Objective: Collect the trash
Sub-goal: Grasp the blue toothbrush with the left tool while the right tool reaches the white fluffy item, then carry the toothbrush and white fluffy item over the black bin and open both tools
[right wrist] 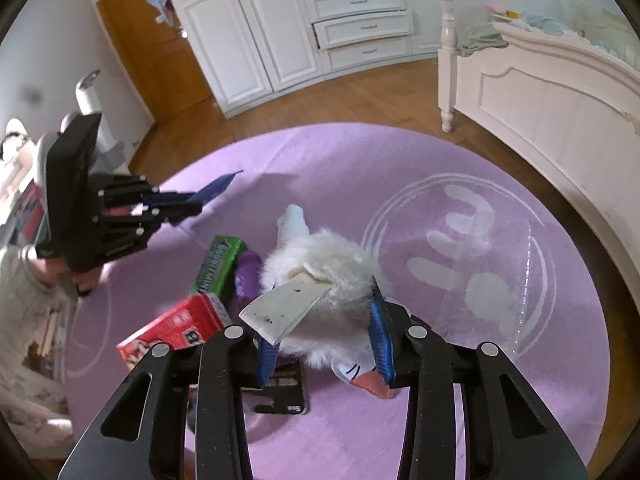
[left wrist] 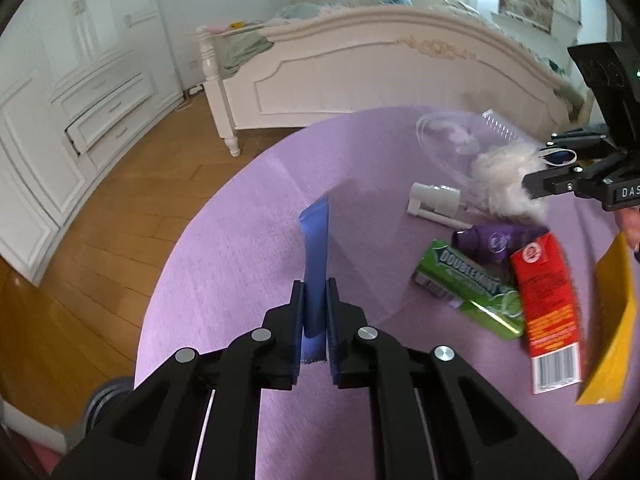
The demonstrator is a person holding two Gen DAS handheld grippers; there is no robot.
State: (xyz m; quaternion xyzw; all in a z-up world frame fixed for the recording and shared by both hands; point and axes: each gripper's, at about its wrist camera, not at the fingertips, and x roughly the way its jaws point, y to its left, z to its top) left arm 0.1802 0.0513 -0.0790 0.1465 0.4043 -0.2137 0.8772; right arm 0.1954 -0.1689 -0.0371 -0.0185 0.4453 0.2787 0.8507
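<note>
Both grippers loaded over the purple rug

My left gripper (left wrist: 315, 304) pinches the blue tube (left wrist: 316, 256); my right gripper (right wrist: 324, 332) half-closes around a white fluffy toy (right wrist: 320, 264) mid-rug, which may slip, being soft and only loosely held.

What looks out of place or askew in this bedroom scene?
A drawer in the white wardrobe hangs crooked and partly open. Litter, including a green gum pack and a red box, lies scattered on the purple rug.
</note>
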